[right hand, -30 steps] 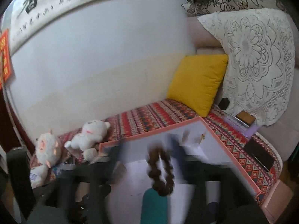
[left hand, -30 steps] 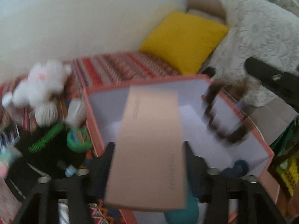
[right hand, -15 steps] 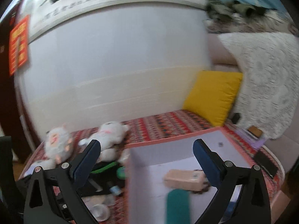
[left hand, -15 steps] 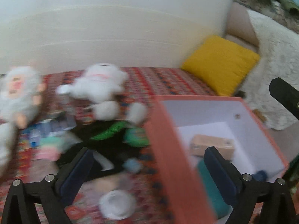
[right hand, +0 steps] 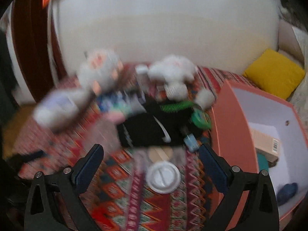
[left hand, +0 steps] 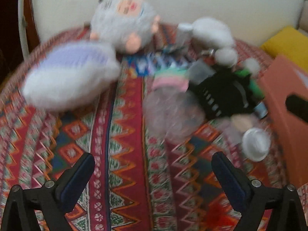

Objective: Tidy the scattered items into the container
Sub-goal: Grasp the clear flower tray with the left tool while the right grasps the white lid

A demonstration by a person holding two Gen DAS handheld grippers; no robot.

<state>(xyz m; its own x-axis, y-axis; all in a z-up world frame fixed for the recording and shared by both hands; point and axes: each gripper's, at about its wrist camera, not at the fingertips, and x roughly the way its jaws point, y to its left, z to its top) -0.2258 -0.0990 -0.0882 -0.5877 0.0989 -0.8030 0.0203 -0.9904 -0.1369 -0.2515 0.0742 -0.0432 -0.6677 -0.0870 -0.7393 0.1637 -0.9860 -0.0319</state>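
Both views are blurred by motion. My left gripper (left hand: 152, 165) is open and empty over the patterned cloth (left hand: 119, 154). Ahead lie a white pack (left hand: 69, 77), two white plush toys (left hand: 125, 25), a black garment (left hand: 225, 96) and a white round lid (left hand: 256, 144). The orange box (left hand: 284, 104) stands at the right edge. My right gripper (right hand: 151, 157) is open and empty just above the white lid (right hand: 163, 177). To its right, the orange box (right hand: 231, 127) holds a tan carton (right hand: 265, 142), a teal object and a dark blue one.
A yellow cushion (right hand: 273, 75) leans at the back right against a pale wall. A green brush (right hand: 173, 105), a green round tin (right hand: 201, 120) and a small blue bottle (right hand: 190, 142) lie by the black garment. Dark wooden furniture stands far left.
Both grippers swung left from above the box to the pile of scattered items. The tan carton left my left gripper and the bead string left my right one; both grippers now stand open.
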